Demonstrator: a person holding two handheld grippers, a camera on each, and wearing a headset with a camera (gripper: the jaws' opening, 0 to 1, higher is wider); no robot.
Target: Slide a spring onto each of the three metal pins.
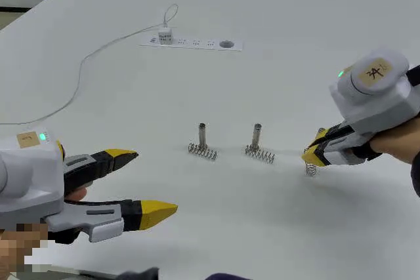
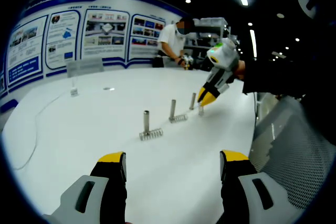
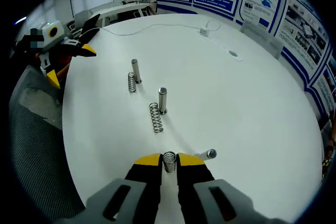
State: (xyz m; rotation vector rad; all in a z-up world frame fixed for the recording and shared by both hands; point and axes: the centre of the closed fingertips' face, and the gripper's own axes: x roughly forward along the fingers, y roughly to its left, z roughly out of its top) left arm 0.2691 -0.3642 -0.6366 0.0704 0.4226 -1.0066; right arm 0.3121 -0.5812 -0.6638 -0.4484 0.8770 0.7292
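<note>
Three metal pins stand in a row on the white table [image 1: 216, 90]: the left pin [image 1: 202, 134], the middle pin [image 1: 256, 135] and the right pin [image 1: 321, 132], half hidden behind my right gripper [image 1: 313, 156]. A loose spring [image 1: 202, 152] lies at the left pin's foot, and another spring [image 1: 260, 155] lies by the middle pin. My right gripper [image 3: 168, 160] is shut on a third spring [image 3: 168, 161], held upright just beside the right pin [image 3: 210, 154], its lower end [image 1: 311, 170] near the table. My left gripper [image 1: 146, 183] hovers open and empty at the near left [image 2: 173, 160].
A white power strip [image 1: 197, 42] with a plugged charger [image 1: 165, 36] and a trailing cable [image 1: 92, 54] lies at the far side. A mesh chair [image 2: 294, 150] stands at the table edge. A person [image 2: 170, 40] stands at a bench behind.
</note>
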